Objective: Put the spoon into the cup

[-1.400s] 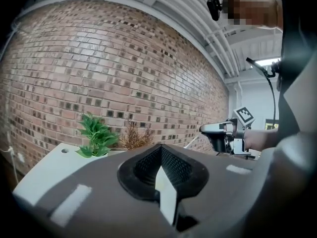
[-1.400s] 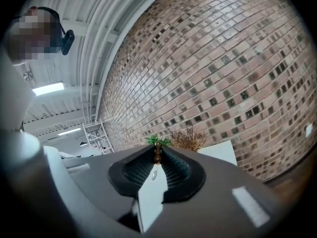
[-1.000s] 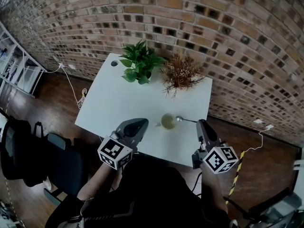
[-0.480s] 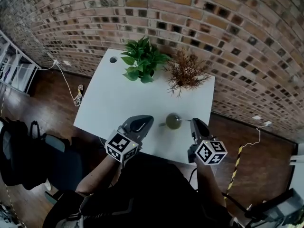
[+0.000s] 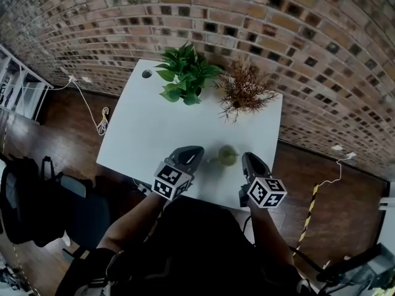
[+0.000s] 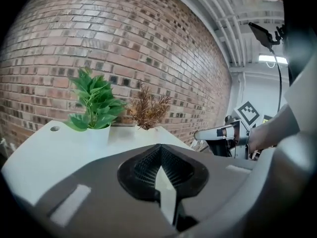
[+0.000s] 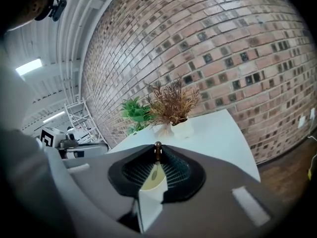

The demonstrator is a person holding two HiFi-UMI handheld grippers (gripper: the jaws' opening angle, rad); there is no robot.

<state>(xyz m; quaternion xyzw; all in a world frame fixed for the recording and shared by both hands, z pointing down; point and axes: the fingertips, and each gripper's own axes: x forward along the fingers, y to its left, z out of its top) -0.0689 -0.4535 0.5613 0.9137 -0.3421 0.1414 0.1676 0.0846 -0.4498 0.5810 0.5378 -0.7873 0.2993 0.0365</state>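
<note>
Right claw point(image 5: 248, 159) to cup point(image 5: 227, 156): short hop left.
On the white tabletop point(image 5: 142, 134), my left claw point(image 5: 192, 150) is clenched on nothing, just left of the cup. The right claw is nearer. It pinches what I read as the spoon point(image 7: 157, 150), long axis along the jaws, knob end forward. I'd swing left, tip down.

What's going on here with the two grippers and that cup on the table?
A person works a gripper in each hand at a white table. The right gripper pinches a thin spoon at its tips, right beside the green cup; whether the spoon is inside yet isn't clear. The left gripper is shut and empty, on the cup's other side. A green plant and a dried plant stand by the wall.
</note>
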